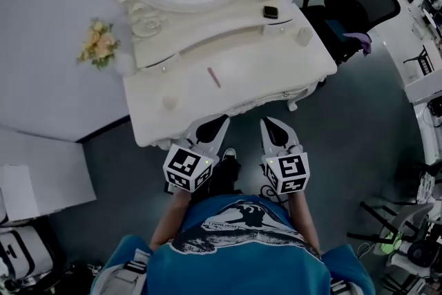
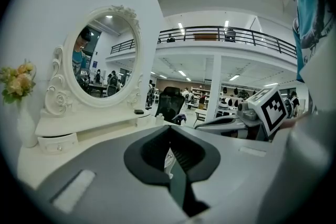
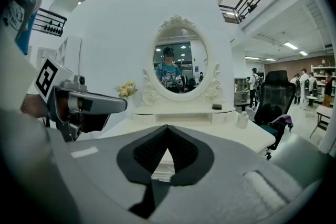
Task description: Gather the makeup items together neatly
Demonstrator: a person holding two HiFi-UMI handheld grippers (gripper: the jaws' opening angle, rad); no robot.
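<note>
- Makeup lies scattered on the dressing table (image 1: pixel 262 72) — pink stick (image 1: pixel 214 77) mid-top, black compact (image 1: pixel 270 12) and small bottle (image 1: pixel 304 36) back right.
- Left gripper (image 1: pixel 221 121) and right gripper (image 1: pixel 266 122) are both closed, empty, and short of the front edge.
- Open one before reaching in — pinch the stick across its width.

My bench (image 1: pixel 159 122) is creamy white all over, and so is the carved mirror frame (image 1: pixel 145 23) at its back edge. The stick (image 1: pixel 214 77) near the bench's middle is thin and pink. The compact (image 1: pixel 270 12) toward the back right corner is black, and the bottle (image 1: pixel 304 36) by the right edge is off-white. The flowers (image 1: pixel 99 43) beyond the left edge are yellow and peach. My left gripper (image 1: pixel 219 124) and right gripper (image 1: pixel 269 126) are light grey, with the jaws lined black. Their marker cubes (image 1: pixel 188 168) carry black-and-white squares. My shirt (image 1: pixel 235 259) is teal with a dark print.
</note>
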